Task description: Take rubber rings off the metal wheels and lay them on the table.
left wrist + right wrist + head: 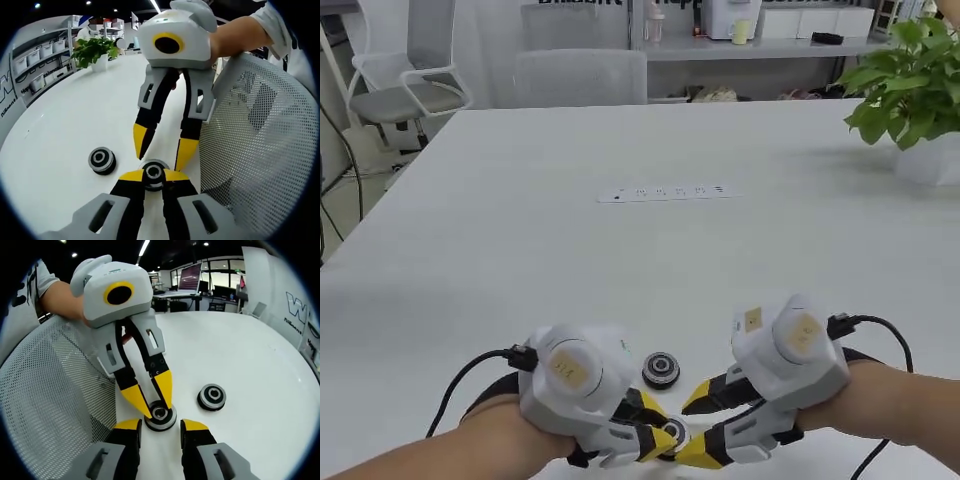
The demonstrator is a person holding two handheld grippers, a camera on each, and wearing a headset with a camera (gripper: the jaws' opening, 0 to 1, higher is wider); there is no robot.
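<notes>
Left gripper [152, 176] is clenched on the small metal wheel [160, 415], lower centre. Right gripper [161, 426] stands released and should pinch only the black rubber ring [172, 421].

Large letter W on white wall [295, 303], smaller lettering beneath too blurred

Head view above — gripper views oppose, close (sharing one wheel [152, 173]).

What I count on the bench from here.
I make out two metal wheels [661, 368], two grippers, the left gripper [152, 175] and right gripper [161, 425], one power strip [665, 192], one potted plant [910, 85].
</notes>
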